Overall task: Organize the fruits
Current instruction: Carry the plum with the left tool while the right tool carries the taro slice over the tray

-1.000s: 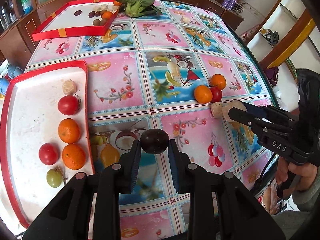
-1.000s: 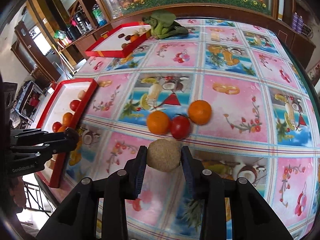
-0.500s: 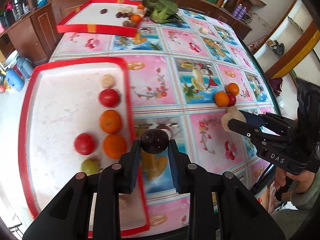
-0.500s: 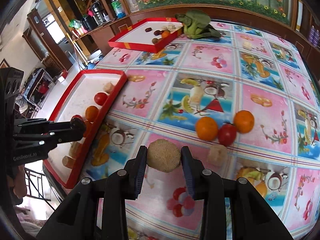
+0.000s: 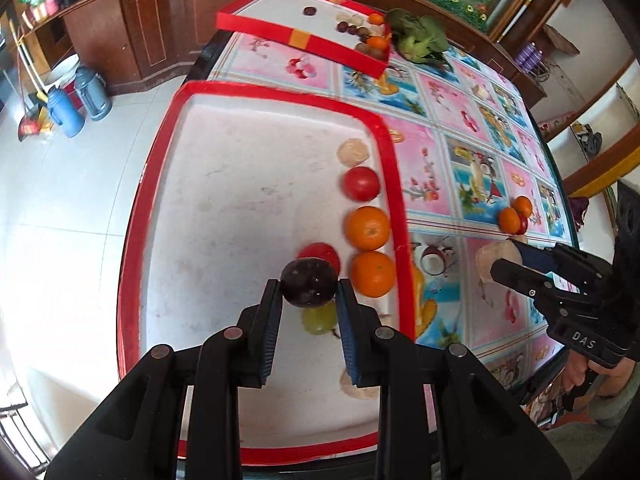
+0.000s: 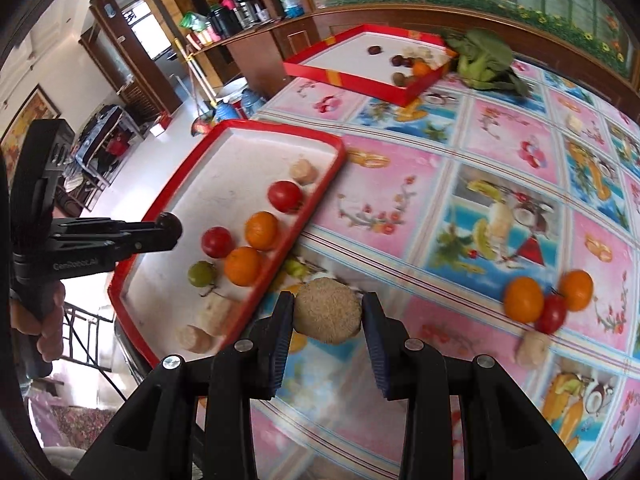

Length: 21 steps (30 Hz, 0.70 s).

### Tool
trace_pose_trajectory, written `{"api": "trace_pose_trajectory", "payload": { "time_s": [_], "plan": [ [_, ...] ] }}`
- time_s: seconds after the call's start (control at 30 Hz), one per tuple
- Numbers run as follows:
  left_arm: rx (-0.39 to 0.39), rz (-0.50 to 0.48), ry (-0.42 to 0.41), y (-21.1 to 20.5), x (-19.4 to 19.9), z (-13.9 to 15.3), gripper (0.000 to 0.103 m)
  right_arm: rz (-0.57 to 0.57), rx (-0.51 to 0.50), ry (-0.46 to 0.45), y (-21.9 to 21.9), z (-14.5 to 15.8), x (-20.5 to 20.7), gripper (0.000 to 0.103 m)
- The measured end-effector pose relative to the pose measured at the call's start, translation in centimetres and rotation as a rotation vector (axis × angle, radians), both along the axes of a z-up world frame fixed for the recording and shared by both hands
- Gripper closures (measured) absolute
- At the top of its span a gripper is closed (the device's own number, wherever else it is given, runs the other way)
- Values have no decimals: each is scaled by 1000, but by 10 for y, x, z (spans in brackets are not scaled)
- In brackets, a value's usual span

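My left gripper (image 5: 309, 290) is shut on a dark purple plum (image 5: 308, 282) and hangs over the near red-rimmed tray (image 5: 256, 92). That tray holds two oranges (image 5: 367, 228), two red tomatoes (image 5: 361, 183), a green fruit (image 5: 319, 319) and pale beige pieces (image 5: 352, 151). My right gripper (image 6: 327, 312) is shut on a round tan, rough-skinned fruit (image 6: 327, 310) above the tablecloth, just right of the tray's edge (image 6: 280, 256). Two oranges (image 6: 523, 299), a tomato (image 6: 553, 314) and a beige piece (image 6: 531, 347) lie loose on the table.
A second red tray (image 5: 304, 40) with small fruits sits at the far end, with leafy greens (image 5: 418, 38) beside it. The patterned tablecloth (image 6: 500, 148) covers the table. The near tray overhangs the table's left edge above the white floor, where blue flasks (image 5: 66, 114) stand.
Both grippers have moved left with their fruit. The left one went from above the tablecloth to above the near tray; the right one has come up beside the tray's edge.
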<state>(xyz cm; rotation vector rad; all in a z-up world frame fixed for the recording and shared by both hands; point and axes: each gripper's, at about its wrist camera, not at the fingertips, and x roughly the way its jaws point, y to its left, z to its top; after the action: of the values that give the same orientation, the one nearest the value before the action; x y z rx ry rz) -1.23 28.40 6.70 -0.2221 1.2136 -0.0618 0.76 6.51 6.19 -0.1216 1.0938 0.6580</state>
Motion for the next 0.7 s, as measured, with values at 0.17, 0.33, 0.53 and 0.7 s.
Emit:
{"api": "trace_pose_trajectory", "payload": {
  "time_s": [0.17,0.33,0.53,0.7],
  "plan": [
    [-11,15,16,11,-6,-11,78,60,16,0,40,7,8,68],
    [-17,37,32,24,0,-22,78,101,22,4,80,10,26,68],
    [-17,50,52,36,11,-32,78,122,3,43,121,-6,48,68],
    [-12,33,53,39,18,-34,78,135,-25,46,142,-21,57,68]
  ]
}}
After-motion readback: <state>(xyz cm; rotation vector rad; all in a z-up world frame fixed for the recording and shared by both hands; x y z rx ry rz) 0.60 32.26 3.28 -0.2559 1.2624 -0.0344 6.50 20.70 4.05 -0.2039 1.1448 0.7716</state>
